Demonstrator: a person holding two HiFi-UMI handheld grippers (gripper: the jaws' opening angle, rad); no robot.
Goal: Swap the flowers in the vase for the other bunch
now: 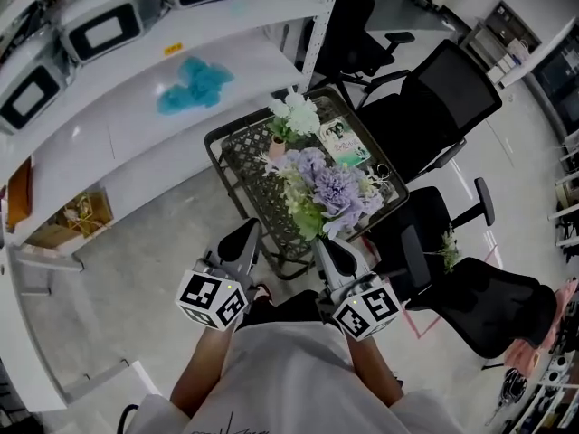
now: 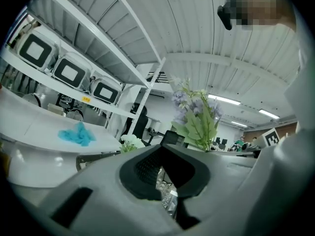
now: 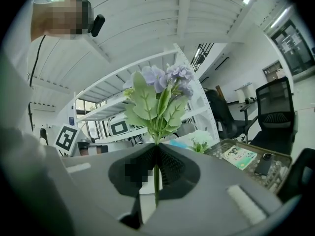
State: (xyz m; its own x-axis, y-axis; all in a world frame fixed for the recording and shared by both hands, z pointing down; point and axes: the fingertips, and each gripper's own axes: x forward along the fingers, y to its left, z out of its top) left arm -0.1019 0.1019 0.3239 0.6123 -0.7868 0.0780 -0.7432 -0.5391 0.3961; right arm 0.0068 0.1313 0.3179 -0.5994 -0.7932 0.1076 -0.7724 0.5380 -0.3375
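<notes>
A bunch of purple flowers [image 1: 330, 188] with green leaves stands upright over the near side of the wire mesh table [image 1: 228, 152]. My right gripper [image 1: 331, 248] is shut on its stem; in the right gripper view the stem [image 3: 156, 178] runs between the pads and the blooms [image 3: 165, 80] rise above. White flowers [image 1: 295, 114] stand in a small vase [image 1: 278, 146] at the table's far side. They also show as the white bunch [image 2: 130, 142] and the white bunch [image 3: 202, 140]. My left gripper [image 1: 242, 240] hovers at the table's near left edge, shut and holding nothing.
A book [image 1: 343, 141] lies on the table's far right, a dark phone-like thing [image 3: 266, 163] near it. A blue cloth [image 1: 194, 84] lies on the white shelf unit [image 1: 136, 116] beyond the table. Black office chairs [image 1: 434, 107] crowd the right side.
</notes>
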